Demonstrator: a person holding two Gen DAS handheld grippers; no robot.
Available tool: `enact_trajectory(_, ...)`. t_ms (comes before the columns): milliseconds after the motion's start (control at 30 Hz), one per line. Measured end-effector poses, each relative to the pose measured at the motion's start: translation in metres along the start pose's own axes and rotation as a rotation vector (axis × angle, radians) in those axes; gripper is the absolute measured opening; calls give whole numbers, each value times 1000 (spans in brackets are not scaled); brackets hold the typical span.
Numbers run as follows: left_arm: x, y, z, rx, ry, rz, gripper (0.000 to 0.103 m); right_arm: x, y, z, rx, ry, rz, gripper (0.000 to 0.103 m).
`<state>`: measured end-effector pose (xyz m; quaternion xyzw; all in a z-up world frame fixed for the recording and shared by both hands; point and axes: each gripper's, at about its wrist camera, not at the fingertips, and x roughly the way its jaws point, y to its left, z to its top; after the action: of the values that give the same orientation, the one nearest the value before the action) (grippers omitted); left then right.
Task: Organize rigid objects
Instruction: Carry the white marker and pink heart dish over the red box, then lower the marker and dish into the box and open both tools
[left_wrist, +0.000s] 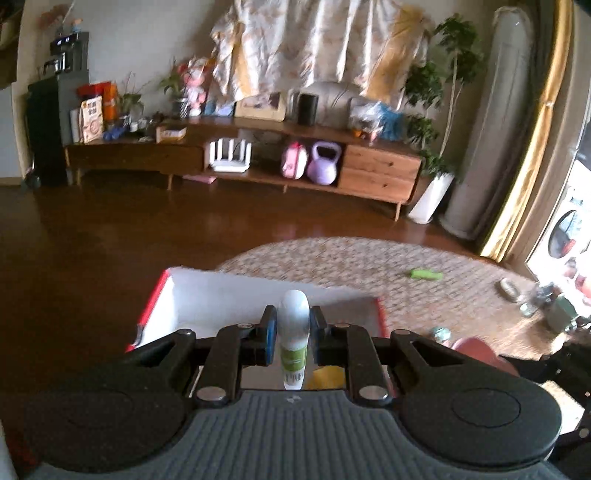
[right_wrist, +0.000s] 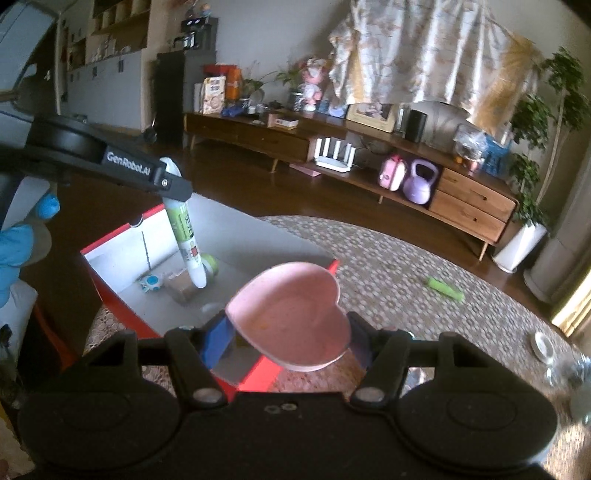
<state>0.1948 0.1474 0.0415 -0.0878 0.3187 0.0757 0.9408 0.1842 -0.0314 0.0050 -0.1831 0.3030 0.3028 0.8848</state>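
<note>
My left gripper (left_wrist: 293, 317) is shut on a white bottle with a green label (left_wrist: 293, 339), which stands upright between the blue pads. It hangs over a white box with red edges (left_wrist: 162, 291). In the right wrist view the same left gripper (right_wrist: 173, 184) holds the bottle (right_wrist: 186, 236) over the box (right_wrist: 110, 254), base pointing down. My right gripper (right_wrist: 288, 332) is shut on a pink heart-shaped dish (right_wrist: 291, 306) at the box's near right corner. Inside the box lie a small blue-and-white toy (right_wrist: 151, 282), a brown block (right_wrist: 181, 288) and a green-capped item (right_wrist: 211, 263).
The box sits on a round patterned cloth (right_wrist: 406, 295), where a green object (right_wrist: 445, 288) lies further right. A small dish (right_wrist: 541, 345) and glass jars (left_wrist: 532, 302) are at the right edge. A blue-gloved hand (right_wrist: 14, 243) is at far left. A long wooden sideboard (left_wrist: 376, 173) lines the far wall.
</note>
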Motion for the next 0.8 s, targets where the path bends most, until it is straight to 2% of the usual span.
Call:
enact_trajectory(267,32,39,-14,-16,111,48,18,54,23,6,-20,71,17,66)
enact_trajectory(533,51,60,-30,-29,187,70,18,81,41,0,-54,115,42,66)
enact_trajectory(800,60,76,-35,-46,194,94,18,89,48,-1,-63,130,37,66)
